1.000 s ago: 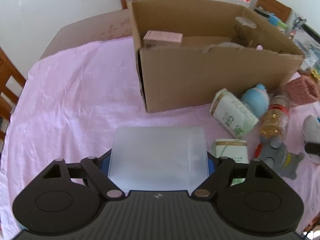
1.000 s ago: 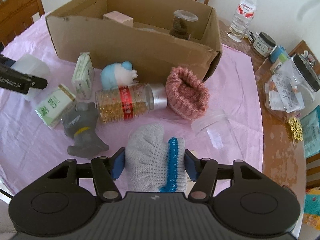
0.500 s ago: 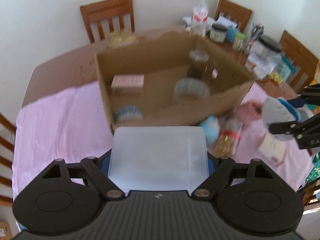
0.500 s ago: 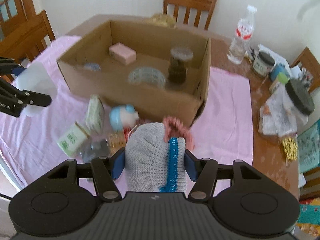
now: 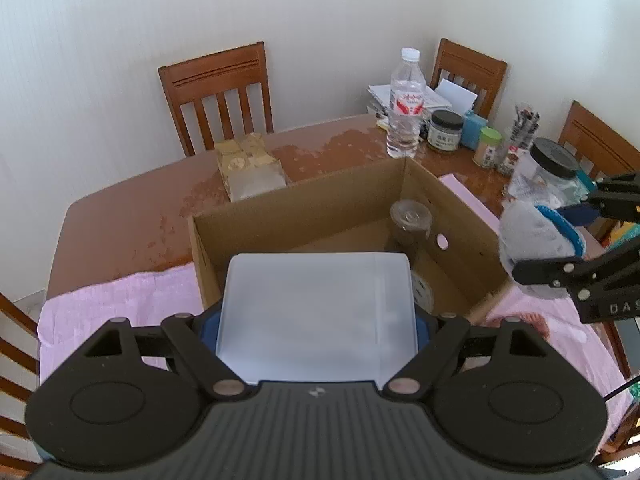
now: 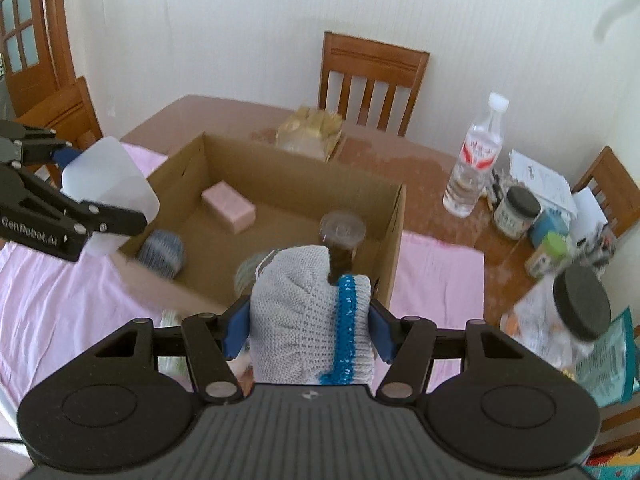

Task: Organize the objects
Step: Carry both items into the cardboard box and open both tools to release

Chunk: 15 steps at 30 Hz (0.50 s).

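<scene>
Left wrist view is showing the left gripper [image 5: 318, 320] pinching a translucent plastic container [image 5: 316, 316] over the near-left corner of the cardboard box [image 5: 304, 204], while the right gripper [image 6: 310, 330] is squeezing a grey knitted glove [image 6: 308, 312] above the box's near wall. To do this well, each load should be travelling fully past the rim and sinking low before the jaws are spreading, aiming for bare floor away from the pink block [image 6: 228, 206] and the jar [image 6: 342, 232]. Compared with a second ago, both grippers are hanging higher and nearer the box, off the pink cloth [image 5: 112, 300].
</scene>
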Each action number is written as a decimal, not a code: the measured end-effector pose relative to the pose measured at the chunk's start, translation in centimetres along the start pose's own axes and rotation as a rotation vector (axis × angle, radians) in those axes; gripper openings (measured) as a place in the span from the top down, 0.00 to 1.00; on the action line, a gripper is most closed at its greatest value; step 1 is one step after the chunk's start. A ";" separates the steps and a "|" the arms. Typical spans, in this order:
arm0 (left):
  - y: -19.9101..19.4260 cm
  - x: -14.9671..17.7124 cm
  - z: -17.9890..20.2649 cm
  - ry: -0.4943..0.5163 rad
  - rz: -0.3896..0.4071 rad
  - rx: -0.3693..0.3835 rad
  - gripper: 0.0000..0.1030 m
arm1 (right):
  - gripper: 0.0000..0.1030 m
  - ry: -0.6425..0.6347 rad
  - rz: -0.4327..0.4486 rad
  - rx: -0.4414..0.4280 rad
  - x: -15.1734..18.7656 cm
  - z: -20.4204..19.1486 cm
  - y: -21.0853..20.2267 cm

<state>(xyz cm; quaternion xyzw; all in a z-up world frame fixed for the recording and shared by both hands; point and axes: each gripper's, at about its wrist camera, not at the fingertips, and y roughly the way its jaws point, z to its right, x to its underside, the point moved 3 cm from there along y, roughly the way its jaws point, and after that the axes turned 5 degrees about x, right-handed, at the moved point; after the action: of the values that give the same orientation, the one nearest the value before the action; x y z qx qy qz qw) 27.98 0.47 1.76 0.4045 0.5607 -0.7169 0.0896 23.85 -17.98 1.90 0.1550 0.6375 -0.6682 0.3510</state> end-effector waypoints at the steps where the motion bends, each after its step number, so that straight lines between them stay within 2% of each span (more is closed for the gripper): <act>1: 0.3 -0.4 -0.2 -0.002 -0.002 -0.004 0.19 | 0.37 0.001 0.007 0.000 -0.6 0.2 0.3; 3: 0.7 -0.9 -0.6 -0.004 -0.001 -0.008 0.19 | 0.36 0.001 0.017 0.010 -1.5 0.5 0.9; 6: 1.6 -1.4 -1.1 -0.009 -0.003 -0.015 0.19 | 0.28 -0.001 0.029 0.024 -2.7 0.9 2.0; 8: 2.2 -1.7 -1.3 -0.014 -0.009 -0.017 0.19 | 0.14 -0.001 0.040 0.043 -3.1 1.1 2.5; 15: 4.3 -2.1 -1.8 -0.015 -0.033 -0.024 0.19 | 0.04 0.006 0.020 0.039 -2.6 1.4 3.4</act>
<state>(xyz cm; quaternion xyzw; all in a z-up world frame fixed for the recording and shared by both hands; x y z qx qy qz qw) 32.74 -0.13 0.02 0.3890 0.5752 -0.7144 0.0868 28.32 -18.42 1.23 0.1701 0.6237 -0.6766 0.3525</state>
